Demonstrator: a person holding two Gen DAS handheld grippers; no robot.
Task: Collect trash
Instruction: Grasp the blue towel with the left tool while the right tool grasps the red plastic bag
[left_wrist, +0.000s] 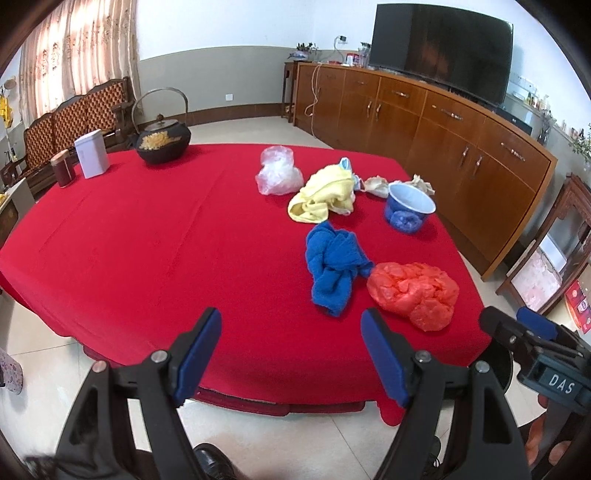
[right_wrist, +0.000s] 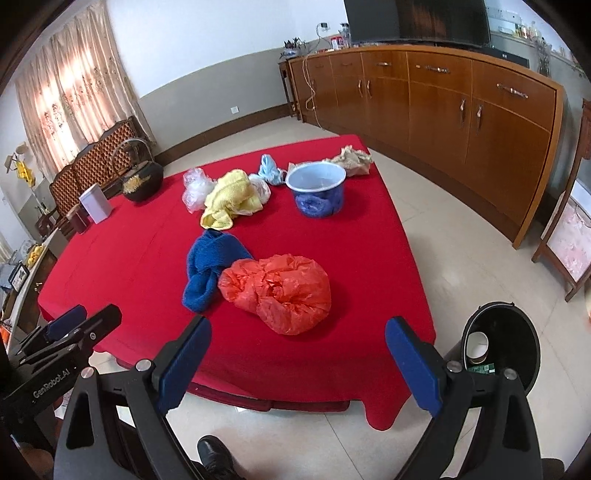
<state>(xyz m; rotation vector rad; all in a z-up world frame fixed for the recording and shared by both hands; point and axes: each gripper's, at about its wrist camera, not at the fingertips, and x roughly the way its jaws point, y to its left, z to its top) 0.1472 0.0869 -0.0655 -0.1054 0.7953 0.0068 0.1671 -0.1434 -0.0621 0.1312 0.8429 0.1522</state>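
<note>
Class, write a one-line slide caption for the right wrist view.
Open right gripper faces crumpled red plastic bag on red tablecloth.

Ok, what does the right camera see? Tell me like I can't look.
An open tool hangs over a red table near an orange bag. Behind lie towels, a blue bowl and more bags; a black bin stands on the floor.

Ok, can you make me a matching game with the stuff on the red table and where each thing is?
Things:
1. orange plastic bag
2. blue towel
3. blue cup
4. black kettle

Places:
A. far corner, beside the white tin
B. nearest the grippers
C. touching the orange bag's left side
D. in front of the crumpled brown paper

Pairs: 1-B, 2-C, 3-D, 4-A
</note>
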